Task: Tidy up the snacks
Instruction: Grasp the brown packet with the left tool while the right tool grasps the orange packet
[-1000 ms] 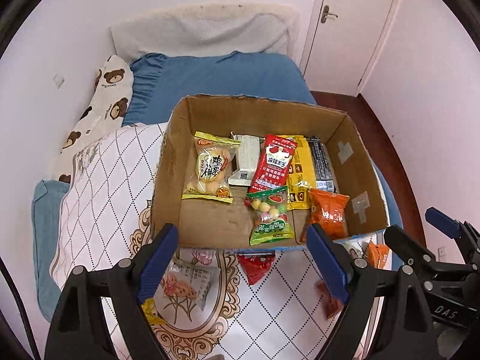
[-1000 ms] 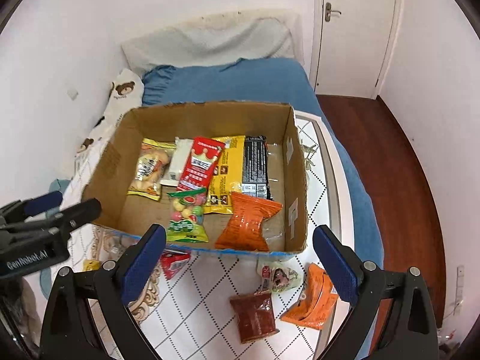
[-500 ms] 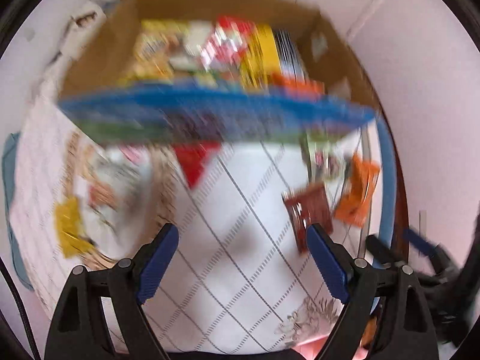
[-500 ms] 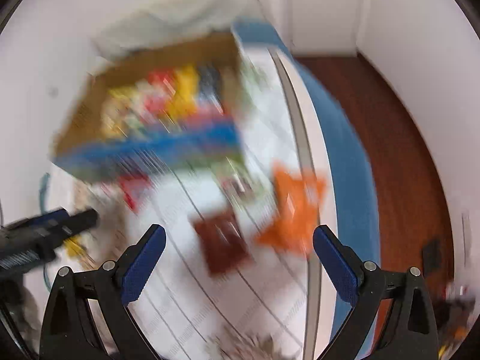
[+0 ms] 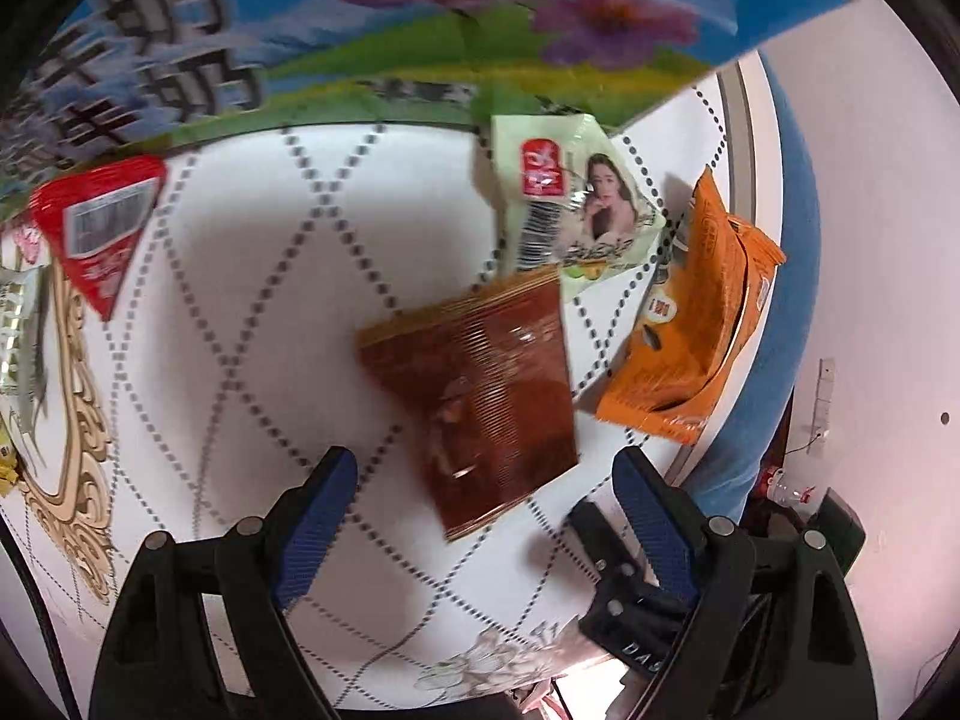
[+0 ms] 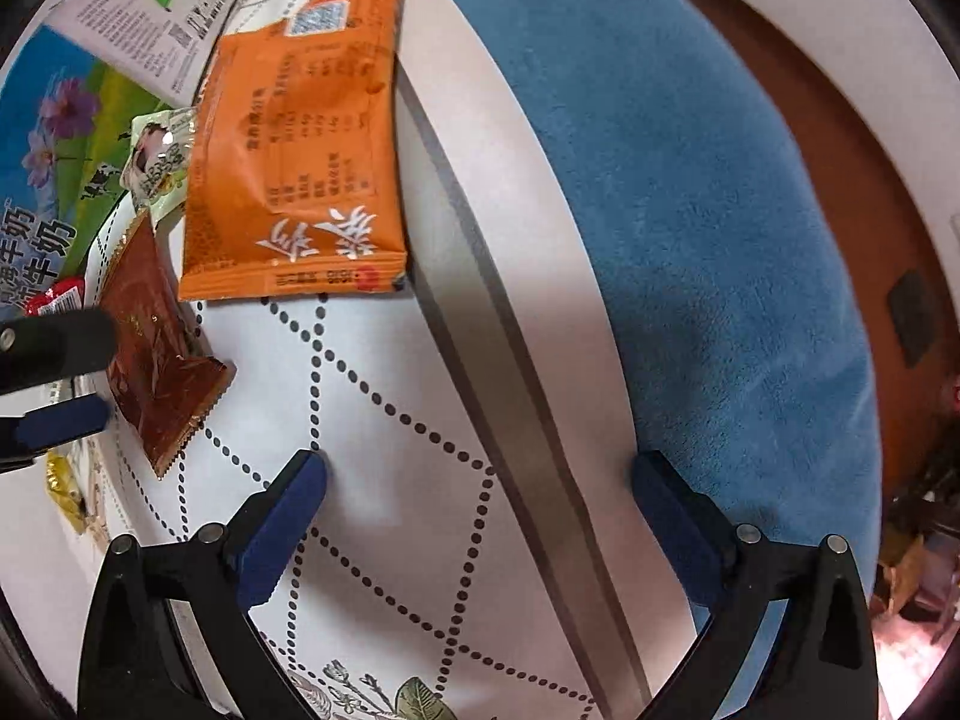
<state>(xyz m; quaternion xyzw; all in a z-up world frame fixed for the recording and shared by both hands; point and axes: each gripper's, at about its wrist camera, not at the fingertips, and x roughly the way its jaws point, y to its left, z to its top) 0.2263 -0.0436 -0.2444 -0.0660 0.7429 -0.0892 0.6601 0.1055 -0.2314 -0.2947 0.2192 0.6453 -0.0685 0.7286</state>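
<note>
A brown snack packet (image 5: 480, 396) lies flat on the white patterned table (image 5: 252, 312) in front of the box. My left gripper (image 5: 483, 480) points down at it, open, and the packet's near end reaches between the fingers without touching the pads. An orange packet (image 5: 696, 312) and a pale green packet (image 5: 564, 198) lie just beyond it. My right gripper (image 6: 480, 480) is open and empty over the table's right edge (image 6: 504, 324), with the orange packet (image 6: 294, 168) ahead of its left finger. The brown packet (image 6: 156, 348) and left gripper (image 6: 105, 372) show at that view's left.
The cardboard box's printed blue-and-green outer wall (image 5: 360, 30) fills the far side. A red packet (image 5: 96, 228) pokes out under it, and more packets lie at the left edge (image 5: 12, 312). Blue bedding (image 6: 690, 240) drops off right of the table, then wooden floor (image 6: 870, 120).
Both grippers have dropped and tipped downward, from looking into the box from above to hovering low over the loose packets in front of it. Both stay open.
</note>
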